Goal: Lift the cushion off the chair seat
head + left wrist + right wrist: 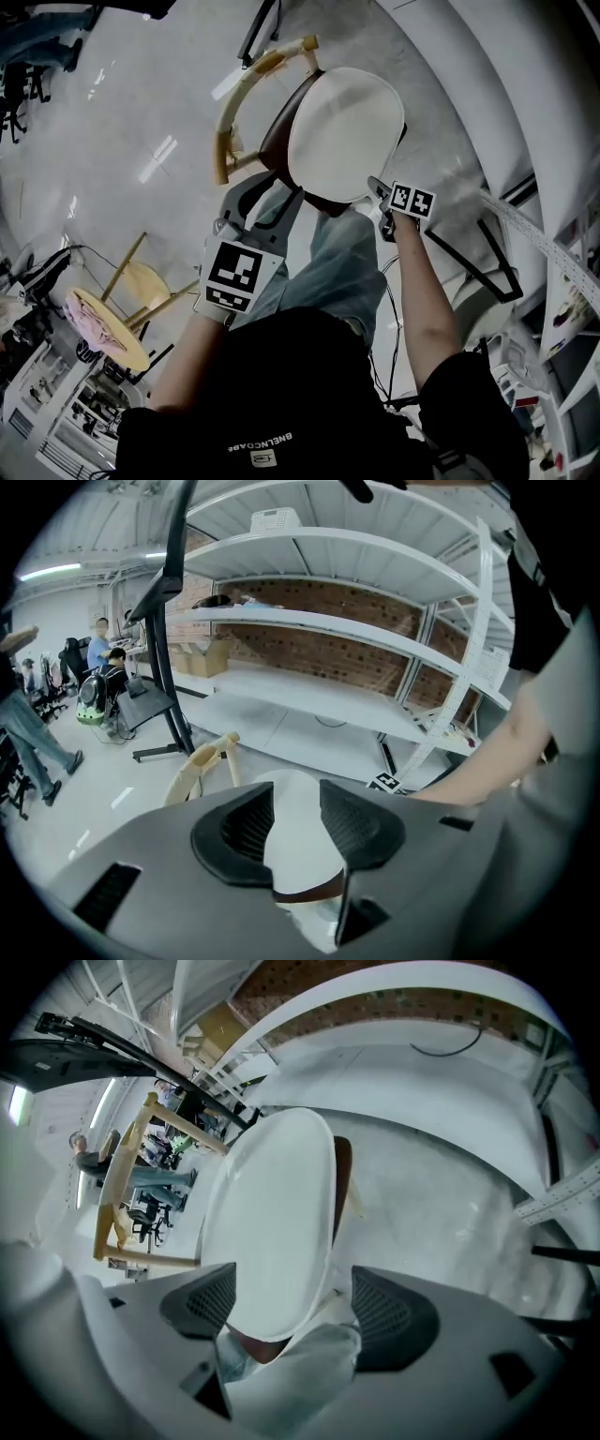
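The cushion [345, 127] lies flat on the brown chair seat [279, 136], an oval whose long axis runs away from the person. It is ahead of and below both tongs, not yet lifted.

The right tongs [380, 192] are nearer, just at the cushion's near-right rim. In the right gripper view the jaws are wide apart, with the rim showing in the gap between them but no pad pressing on it.

The left tongs [295, 803] sit further back toward the near-left of the seat. Their jaws are also apart and empty, with the cushion beyond the gap.

Judgement: the lift turns on getting each pair of jaws around the thin edge, one from each side (the right looks closer to biting).

- **In the way:** the curved wooden backrest [234, 112] wraps the far-left side, and the person's own knee [328, 267] crowds the near edge.
- **Nearby, clear of the move:** white shelving [375, 630] behind the chair, a second chair [112, 328] well apart at left, and a black stand base [487, 267] on the floor at right.
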`<act>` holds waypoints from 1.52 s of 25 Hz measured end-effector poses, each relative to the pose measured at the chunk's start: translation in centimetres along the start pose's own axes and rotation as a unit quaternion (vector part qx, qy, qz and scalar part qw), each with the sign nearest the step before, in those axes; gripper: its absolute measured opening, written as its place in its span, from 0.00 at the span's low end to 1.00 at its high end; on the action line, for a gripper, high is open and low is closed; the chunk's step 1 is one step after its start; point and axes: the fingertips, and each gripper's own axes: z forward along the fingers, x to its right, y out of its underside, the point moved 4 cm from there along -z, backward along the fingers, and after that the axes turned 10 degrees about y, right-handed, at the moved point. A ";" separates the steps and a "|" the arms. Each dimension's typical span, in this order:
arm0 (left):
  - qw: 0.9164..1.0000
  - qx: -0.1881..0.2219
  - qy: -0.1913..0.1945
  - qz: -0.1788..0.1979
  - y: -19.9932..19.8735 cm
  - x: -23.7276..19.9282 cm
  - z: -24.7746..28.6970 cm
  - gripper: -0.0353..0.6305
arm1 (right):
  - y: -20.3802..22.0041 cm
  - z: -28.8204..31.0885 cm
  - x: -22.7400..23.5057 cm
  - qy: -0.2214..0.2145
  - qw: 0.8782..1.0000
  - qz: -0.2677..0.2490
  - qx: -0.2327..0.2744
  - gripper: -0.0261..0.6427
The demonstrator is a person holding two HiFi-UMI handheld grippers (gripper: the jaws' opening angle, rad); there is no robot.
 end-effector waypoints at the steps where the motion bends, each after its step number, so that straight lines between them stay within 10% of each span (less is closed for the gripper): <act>1: 1.000 -0.001 -0.001 -0.002 0.3 -0.1 0.0 0.28 | 0.2 0.6 0.2 0.001 1.000 0.000 -0.007 0.59; 19: 0.998 -0.027 -0.020 -0.057 5.0 -1.3 0.9 0.28 | 0.7 5.5 0.9 -0.025 0.998 0.029 -0.048 0.59; 38: 0.998 -0.028 -0.014 -0.049 4.0 -2.7 0.0 0.28 | -0.4 4.0 -0.7 -0.026 0.998 0.025 -0.046 0.29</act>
